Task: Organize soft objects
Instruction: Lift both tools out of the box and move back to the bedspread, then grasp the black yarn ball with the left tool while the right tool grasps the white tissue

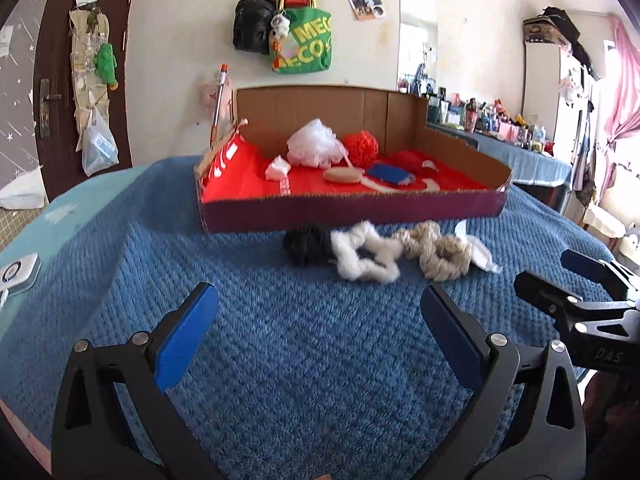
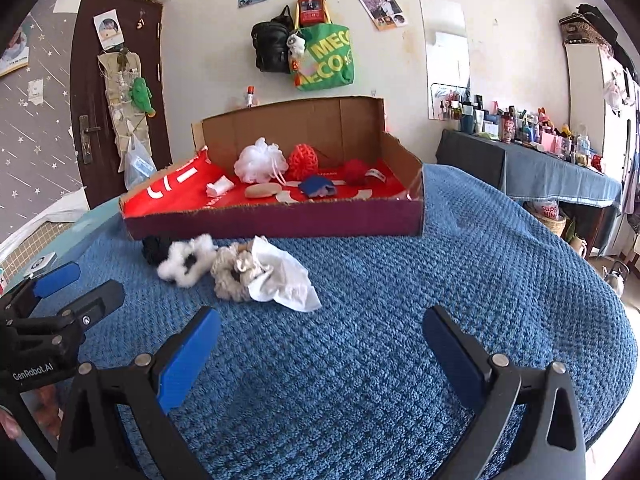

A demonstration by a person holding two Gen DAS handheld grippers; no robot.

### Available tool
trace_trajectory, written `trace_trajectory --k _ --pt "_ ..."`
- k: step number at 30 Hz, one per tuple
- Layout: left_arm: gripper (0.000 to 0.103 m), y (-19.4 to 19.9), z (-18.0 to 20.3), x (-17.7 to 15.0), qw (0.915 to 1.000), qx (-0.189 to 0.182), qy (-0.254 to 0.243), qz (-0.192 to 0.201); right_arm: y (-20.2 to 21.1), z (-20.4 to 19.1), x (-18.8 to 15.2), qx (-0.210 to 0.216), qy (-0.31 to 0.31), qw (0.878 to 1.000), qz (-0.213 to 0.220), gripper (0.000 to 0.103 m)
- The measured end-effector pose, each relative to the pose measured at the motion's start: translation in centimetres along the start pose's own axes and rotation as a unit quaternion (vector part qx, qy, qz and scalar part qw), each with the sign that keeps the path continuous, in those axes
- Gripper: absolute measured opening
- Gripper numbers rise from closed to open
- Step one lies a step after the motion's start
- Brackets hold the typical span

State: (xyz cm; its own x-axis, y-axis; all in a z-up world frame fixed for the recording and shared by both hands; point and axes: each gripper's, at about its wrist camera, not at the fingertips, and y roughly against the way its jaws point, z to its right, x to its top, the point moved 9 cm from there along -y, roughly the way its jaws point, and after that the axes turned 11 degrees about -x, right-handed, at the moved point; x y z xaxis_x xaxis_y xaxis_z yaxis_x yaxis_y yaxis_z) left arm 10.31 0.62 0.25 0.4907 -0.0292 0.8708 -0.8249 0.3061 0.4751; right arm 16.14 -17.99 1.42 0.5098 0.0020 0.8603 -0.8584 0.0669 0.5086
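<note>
A shallow cardboard box [image 1: 352,210] [image 2: 276,222] with a red lining stands on the blue blanket. In it lie a white mesh puff [image 1: 314,144] [image 2: 260,160], a red puff [image 1: 362,148] [image 2: 303,161], a tan sponge [image 1: 343,175] [image 2: 263,190], a blue cloth [image 1: 389,173] [image 2: 315,185] and a small white pad [image 1: 278,168] [image 2: 219,187]. In front of the box lie a black scrunchie [image 1: 306,244] [image 2: 155,249], a white fluffy scrunchie [image 1: 366,254] [image 2: 186,262], a beige scrunchie [image 1: 434,250] [image 2: 230,276] and a white cloth [image 1: 482,254] [image 2: 284,278]. My left gripper [image 1: 318,324] and right gripper [image 2: 322,344] are open and empty, short of the pile.
A blue textured blanket [image 1: 304,360] [image 2: 460,288] covers the surface. A small white device [image 1: 18,274] lies at the left edge. A cluttered side table [image 2: 560,160] stands at the right. Bags [image 2: 304,52] hang on the far wall, beside a brown door [image 2: 116,92].
</note>
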Motion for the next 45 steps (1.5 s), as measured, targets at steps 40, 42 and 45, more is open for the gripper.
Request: trace_trajectory --k 40,42,45 --pt "0.093 -7.0 -4.2 3.8 0.9903 -0.040 0.006 -0.133 -6.8 -0.6 2.1 0.110 -0.053 0.979 -0.162 0.084" --pt "0.076 -7.6 -4.4 3.5 0.9886 -0.046 0.011 -0.143 -7.0 -0.8 2.2 0.118 -0.052 0.978 -0.166 0.081" --pt "0.039 -8.8 -4.2 2.7 0.9806 -0.092 0.031 -0.170 -7.1 -1.3 2.2 0.136 -0.046 0.975 -0.171 0.056"
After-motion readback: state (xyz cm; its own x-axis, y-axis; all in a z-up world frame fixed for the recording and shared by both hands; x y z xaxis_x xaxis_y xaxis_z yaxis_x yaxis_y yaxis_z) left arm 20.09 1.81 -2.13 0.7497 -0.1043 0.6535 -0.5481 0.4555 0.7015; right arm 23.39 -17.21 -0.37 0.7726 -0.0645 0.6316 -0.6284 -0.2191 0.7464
